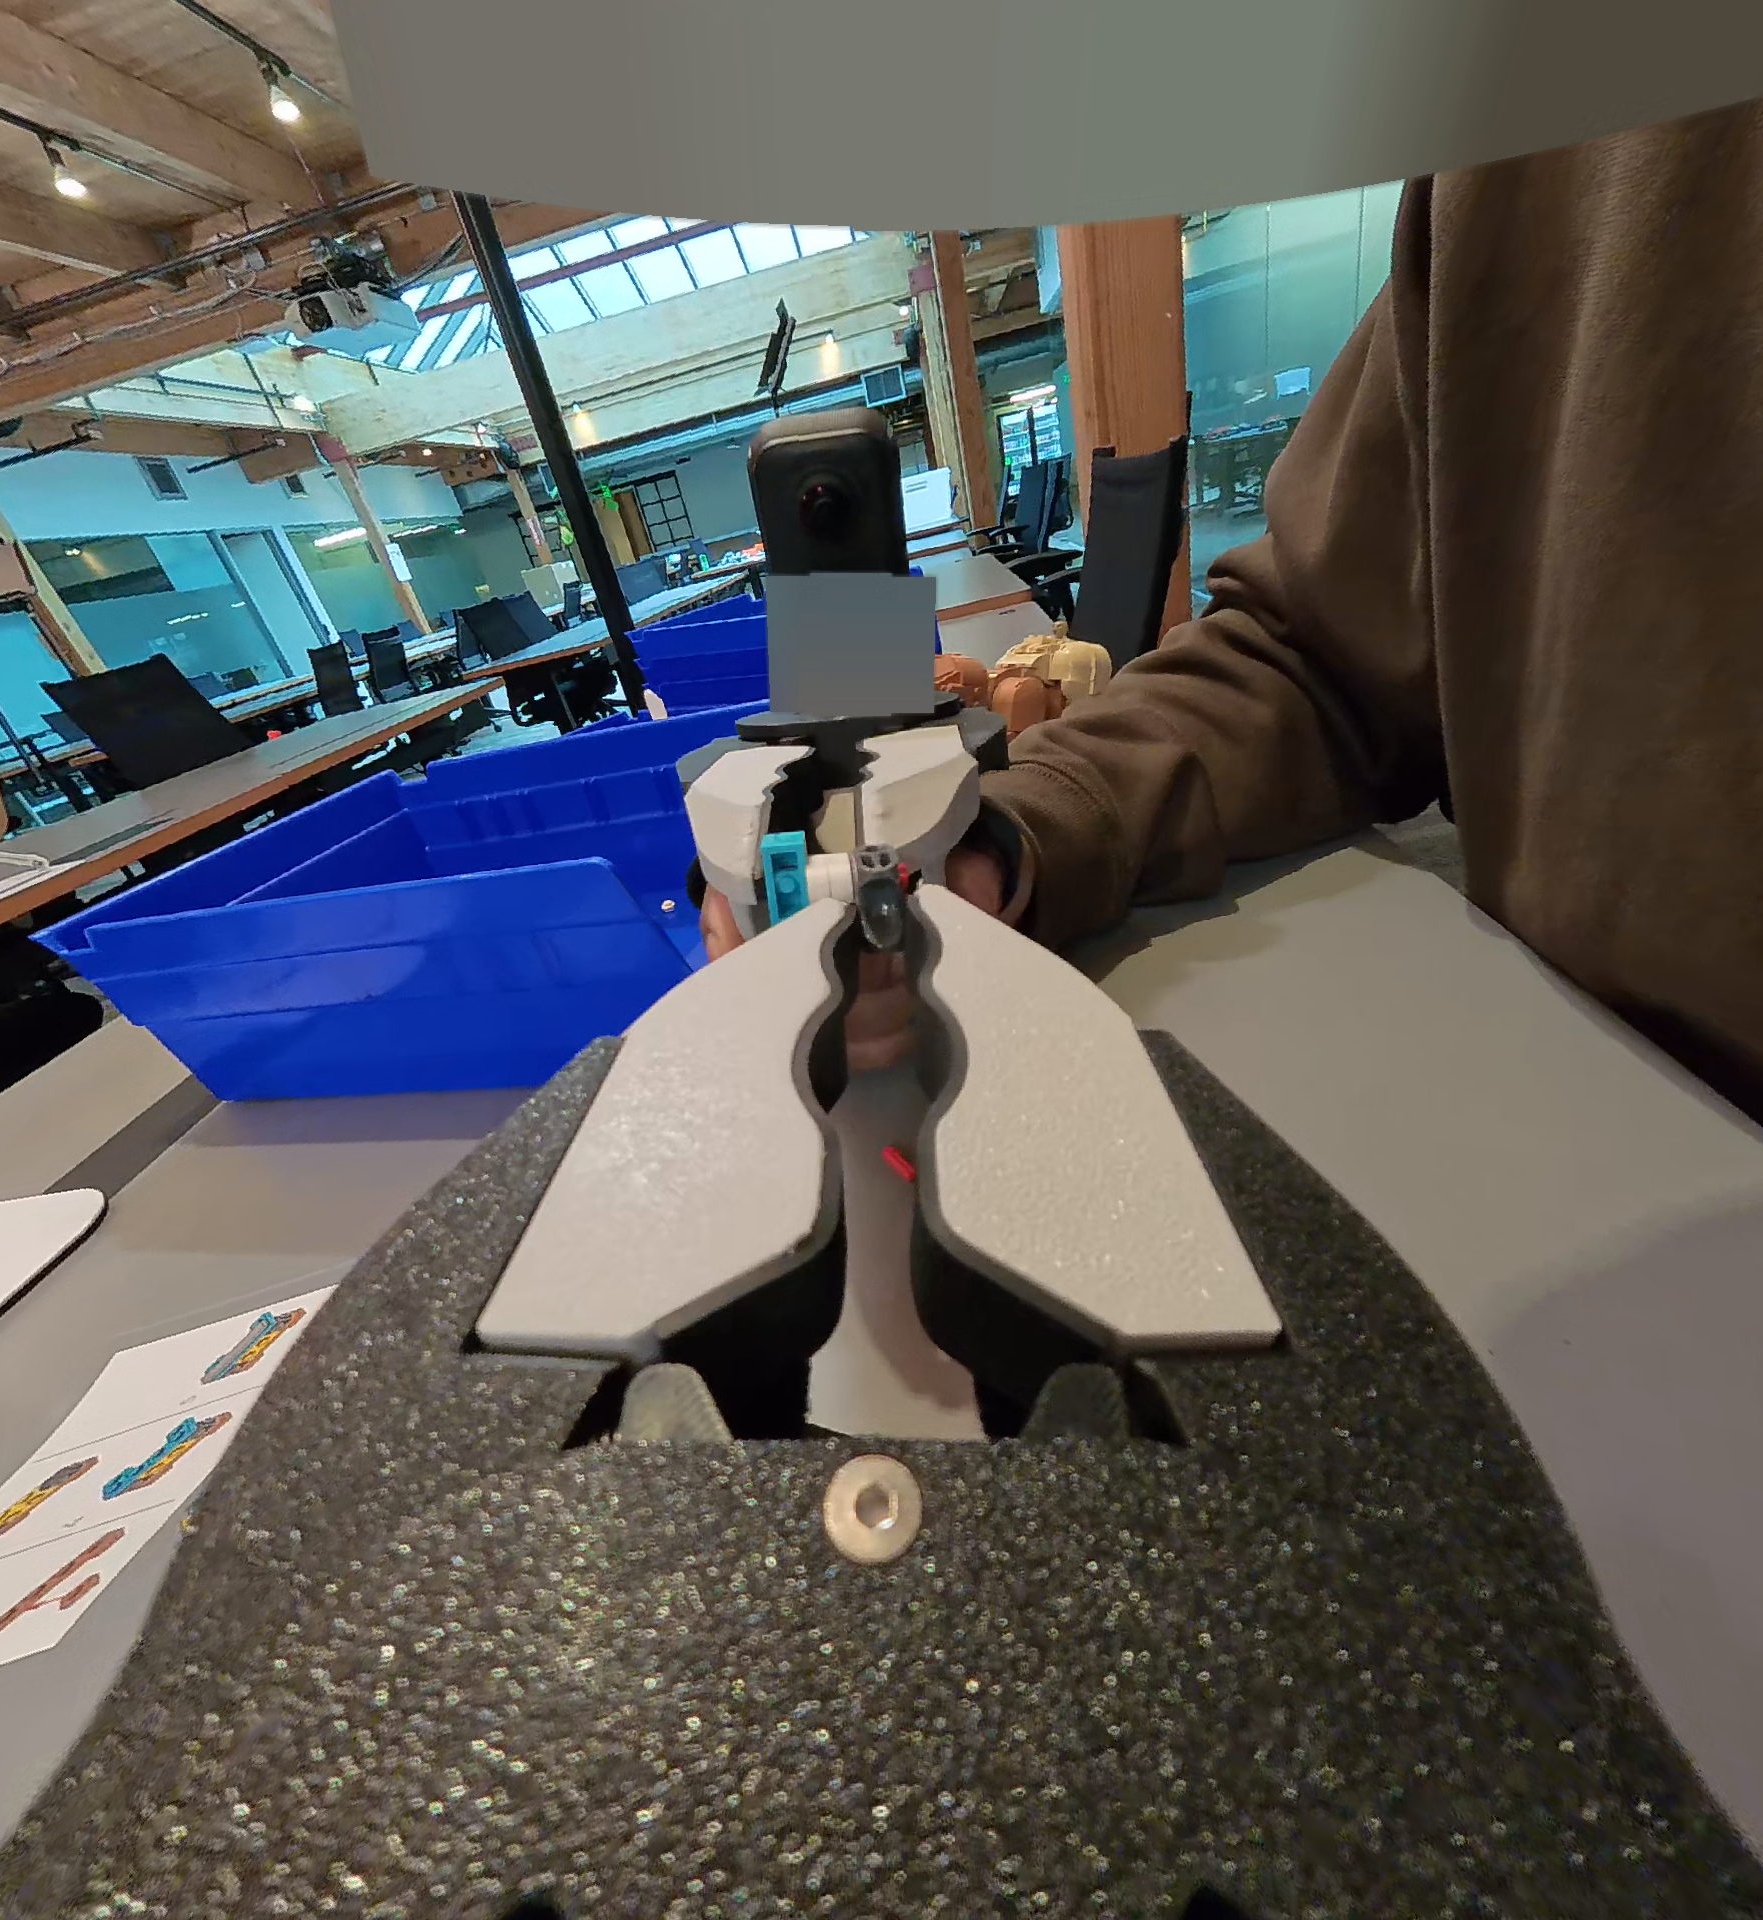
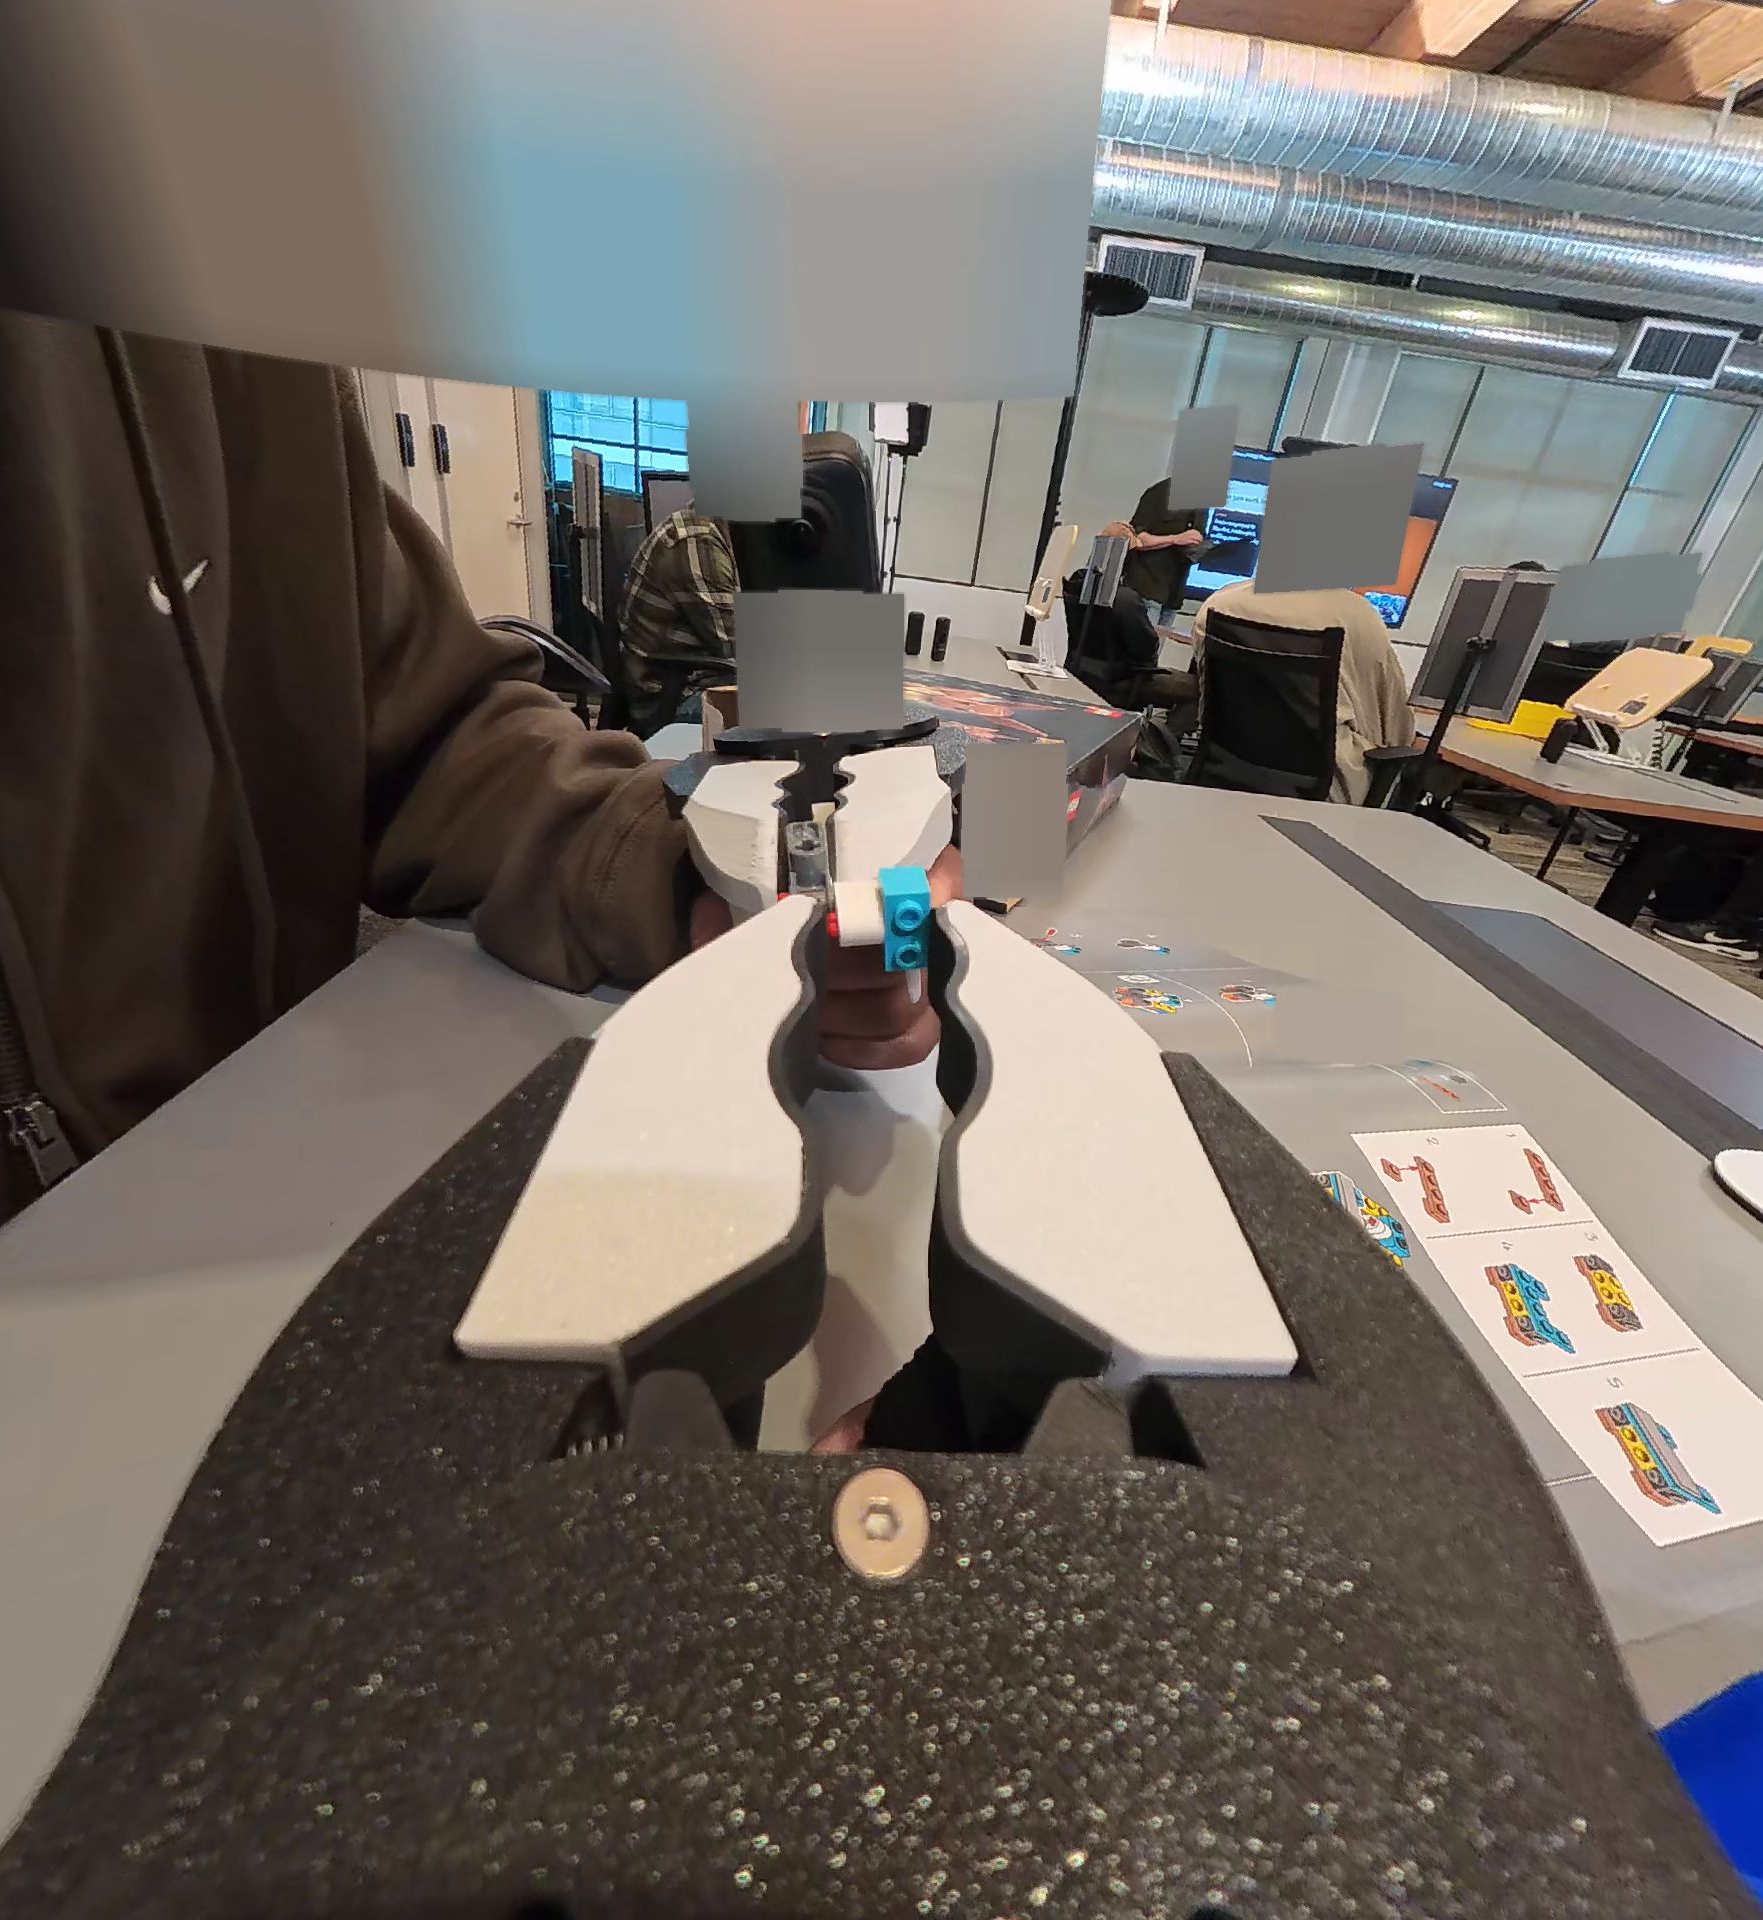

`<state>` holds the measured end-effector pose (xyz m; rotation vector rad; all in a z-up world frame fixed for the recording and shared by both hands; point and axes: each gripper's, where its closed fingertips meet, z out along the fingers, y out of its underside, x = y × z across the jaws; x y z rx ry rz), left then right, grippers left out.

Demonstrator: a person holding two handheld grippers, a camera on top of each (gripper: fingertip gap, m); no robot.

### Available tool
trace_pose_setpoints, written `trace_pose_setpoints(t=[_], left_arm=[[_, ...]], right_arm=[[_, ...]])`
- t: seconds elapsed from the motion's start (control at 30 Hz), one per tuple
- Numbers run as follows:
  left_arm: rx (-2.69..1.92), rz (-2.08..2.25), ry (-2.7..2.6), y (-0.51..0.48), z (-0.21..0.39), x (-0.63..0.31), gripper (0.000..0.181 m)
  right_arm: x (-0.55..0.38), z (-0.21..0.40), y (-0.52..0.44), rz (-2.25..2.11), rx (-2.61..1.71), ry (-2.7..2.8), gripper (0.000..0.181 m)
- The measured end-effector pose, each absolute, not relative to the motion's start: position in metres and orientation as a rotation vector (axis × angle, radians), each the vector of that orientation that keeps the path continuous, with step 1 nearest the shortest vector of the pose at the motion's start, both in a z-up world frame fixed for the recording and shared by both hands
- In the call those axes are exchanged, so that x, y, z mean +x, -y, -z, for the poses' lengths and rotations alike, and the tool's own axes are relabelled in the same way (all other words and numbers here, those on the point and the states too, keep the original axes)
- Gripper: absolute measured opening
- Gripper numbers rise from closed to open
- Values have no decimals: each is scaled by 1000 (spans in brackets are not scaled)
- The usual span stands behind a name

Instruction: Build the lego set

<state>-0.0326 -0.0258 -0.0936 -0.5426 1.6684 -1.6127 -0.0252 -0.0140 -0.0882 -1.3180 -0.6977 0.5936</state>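
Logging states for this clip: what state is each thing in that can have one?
left hand-held gripper, shut on lego assembly
right hand-held gripper, tips flank the assembly; grip unclear
lego assembly, partly built, held above the table
blue bins, open-topped
instruction sheet, lying flat
red piece, loose on table

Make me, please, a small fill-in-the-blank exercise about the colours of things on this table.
1. The bins beside the left gripper are ____.
2. A loose ____ lego piece lies on the table below that gripper.
3. The right gripper is shut on a lego model, and the person's sleeve behind it is ____.
Missing words: blue; red; brown.
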Motion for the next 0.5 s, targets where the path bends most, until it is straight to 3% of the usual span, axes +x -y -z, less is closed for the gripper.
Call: trace_pose_setpoints(t=[0.4,0.5], left_arm=[[-557,1534,-1658,19,94,-28,8],[-576,1532,-1597,14,87,-26,16]], right_arm=[[-20,91,9,-555,-1352,671,18],[-17,93,6,-535,-1367,655,18]])
